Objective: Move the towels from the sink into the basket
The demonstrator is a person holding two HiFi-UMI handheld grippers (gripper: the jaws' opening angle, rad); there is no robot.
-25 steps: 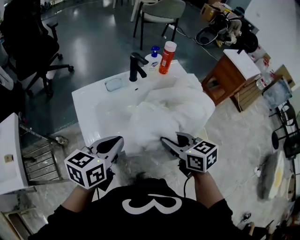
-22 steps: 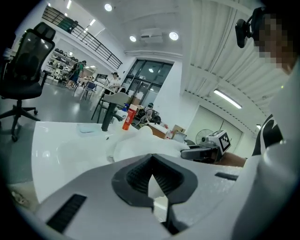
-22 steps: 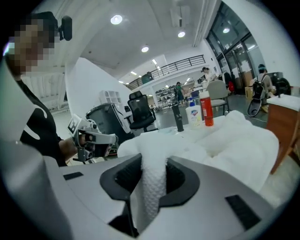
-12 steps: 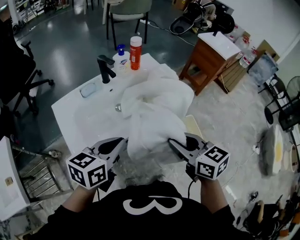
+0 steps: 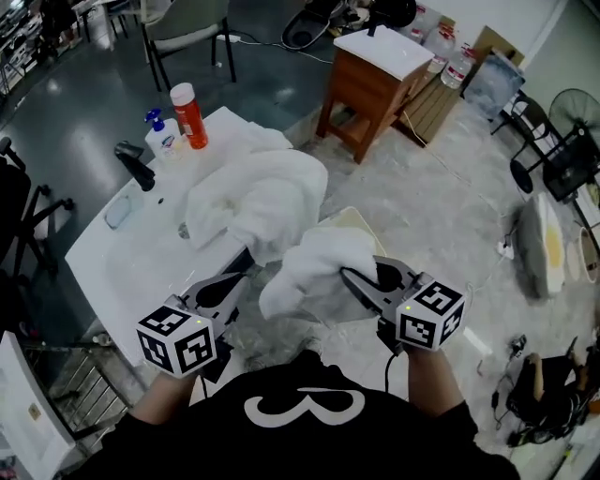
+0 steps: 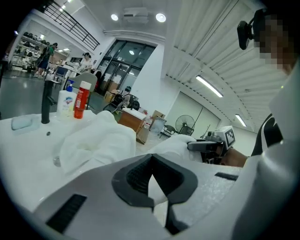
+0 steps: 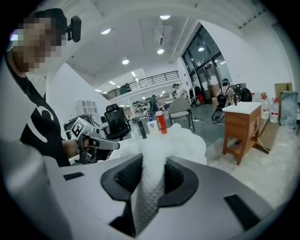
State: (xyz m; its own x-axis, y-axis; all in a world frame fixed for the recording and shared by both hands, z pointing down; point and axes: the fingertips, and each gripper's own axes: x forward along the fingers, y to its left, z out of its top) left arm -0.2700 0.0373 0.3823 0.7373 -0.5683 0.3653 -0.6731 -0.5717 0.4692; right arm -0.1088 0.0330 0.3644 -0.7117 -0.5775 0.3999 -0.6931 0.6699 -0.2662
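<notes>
A white towel (image 5: 314, 267) hangs bunched between my two grippers, over the cream basket (image 5: 361, 223) that peeks out beyond it on the floor. My left gripper (image 5: 246, 265) is shut on the towel's left edge; white cloth (image 6: 152, 185) shows between its pads. My right gripper (image 5: 349, 277) is shut on the right end, with quilted cloth (image 7: 152, 187) pinched in its jaws, which have just closed a little further. More white towels (image 5: 258, 192) lie heaped on the right part of the white sink (image 5: 122, 267).
A black faucet (image 5: 136, 164), a soap pump bottle (image 5: 159, 136) and an orange bottle (image 5: 190, 115) stand at the sink's back. A wooden cabinet (image 5: 375, 75) is beyond the basket, a chair (image 5: 187, 23) further back, and a fan (image 5: 572, 141) at far right.
Both grippers have carried the towel to the right, off the sink's front and over the basket. The heap of towels stays on the sink, now to the left.
</notes>
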